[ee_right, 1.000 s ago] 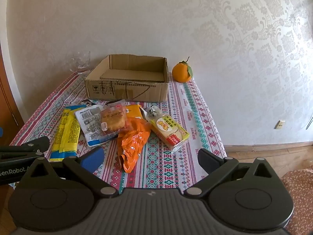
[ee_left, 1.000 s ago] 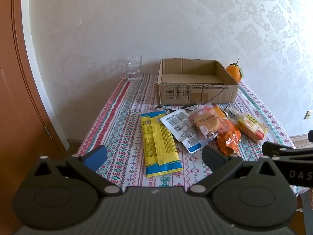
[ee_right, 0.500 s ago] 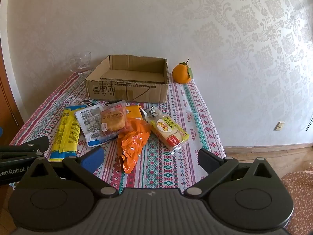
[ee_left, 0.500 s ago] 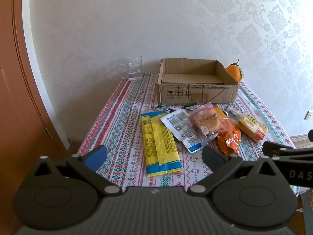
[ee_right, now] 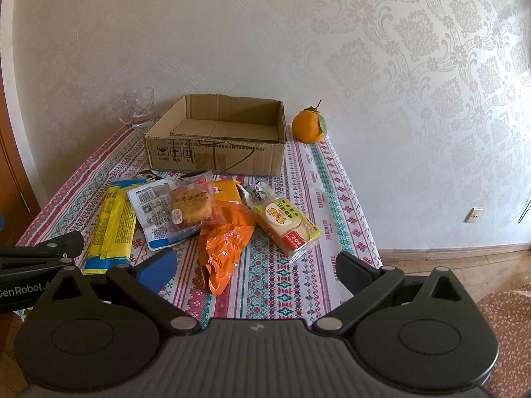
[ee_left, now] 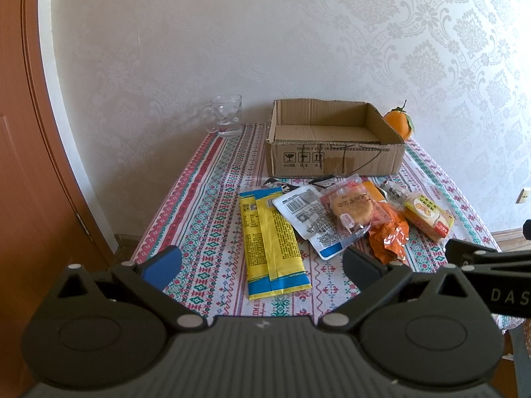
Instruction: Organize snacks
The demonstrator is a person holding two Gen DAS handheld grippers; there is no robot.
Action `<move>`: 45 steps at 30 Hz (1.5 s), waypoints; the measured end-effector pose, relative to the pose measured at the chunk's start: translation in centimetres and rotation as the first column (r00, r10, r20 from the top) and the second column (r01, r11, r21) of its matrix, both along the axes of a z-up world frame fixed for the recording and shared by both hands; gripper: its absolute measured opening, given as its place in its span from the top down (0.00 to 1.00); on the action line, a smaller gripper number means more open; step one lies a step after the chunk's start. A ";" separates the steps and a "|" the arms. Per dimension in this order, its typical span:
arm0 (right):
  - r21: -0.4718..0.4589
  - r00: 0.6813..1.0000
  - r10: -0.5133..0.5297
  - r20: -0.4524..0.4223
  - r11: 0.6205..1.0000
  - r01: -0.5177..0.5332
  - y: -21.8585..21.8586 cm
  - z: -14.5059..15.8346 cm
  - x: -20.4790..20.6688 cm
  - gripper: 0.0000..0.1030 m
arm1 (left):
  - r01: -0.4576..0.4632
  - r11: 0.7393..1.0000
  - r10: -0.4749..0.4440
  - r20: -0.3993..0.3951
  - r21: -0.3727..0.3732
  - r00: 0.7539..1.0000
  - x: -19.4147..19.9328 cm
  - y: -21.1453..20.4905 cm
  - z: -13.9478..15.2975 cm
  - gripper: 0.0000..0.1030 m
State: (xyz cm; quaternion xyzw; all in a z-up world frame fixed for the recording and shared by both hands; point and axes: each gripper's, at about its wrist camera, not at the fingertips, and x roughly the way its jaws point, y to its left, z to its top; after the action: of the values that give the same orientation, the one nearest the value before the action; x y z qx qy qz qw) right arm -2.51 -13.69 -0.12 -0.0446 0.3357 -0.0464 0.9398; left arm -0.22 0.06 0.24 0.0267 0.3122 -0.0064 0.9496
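Observation:
Snacks lie in a loose pile on the patterned tablecloth (ee_left: 205,219): two long yellow packets (ee_left: 272,242) (ee_right: 113,225), a white packet (ee_left: 308,219) (ee_right: 152,212), a clear-wrapped round cake (ee_left: 351,205) (ee_right: 191,206), an orange wrapper (ee_left: 388,235) (ee_right: 225,235) and a yellow sandwich pack (ee_left: 428,219) (ee_right: 288,224). Behind them stands an empty open cardboard box (ee_left: 335,156) (ee_right: 215,157). My left gripper (ee_left: 262,262) hangs open before the near table edge, in line with the yellow packets. My right gripper (ee_right: 255,270) is open too, near the orange wrapper, holding nothing.
A glass mug (ee_left: 227,116) (ee_right: 137,107) stands at the back left by the wall, an orange with a leaf (ee_left: 398,121) (ee_right: 310,126) at the back right beside the box. A wooden door (ee_left: 23,165) is on the left. Wooden floor (ee_right: 448,265) lies beyond the table's right edge.

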 end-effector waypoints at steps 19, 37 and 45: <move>-0.005 1.000 0.001 0.004 1.000 -0.001 0.1 -0.2 -0.2 0.00 | -0.003 1.000 0.003 -0.001 -0.002 1.000 -0.1 0.1 0.1 0.01; -0.010 1.000 0.002 0.008 1.000 -0.002 -0.1 -0.1 0.0 0.00 | -0.008 1.000 0.008 0.001 -0.001 1.000 0.1 0.0 0.0 0.01; -0.012 1.000 0.002 0.009 1.000 -0.001 -0.1 -0.1 0.2 0.00 | -0.007 1.000 0.007 0.001 -0.001 1.000 0.2 0.0 -0.1 0.01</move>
State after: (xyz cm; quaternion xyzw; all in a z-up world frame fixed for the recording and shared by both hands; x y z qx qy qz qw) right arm -2.36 -13.80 -0.18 -0.0505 0.3313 -0.0480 0.9410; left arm -0.02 0.09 0.16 0.0251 0.3117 -0.0029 0.9498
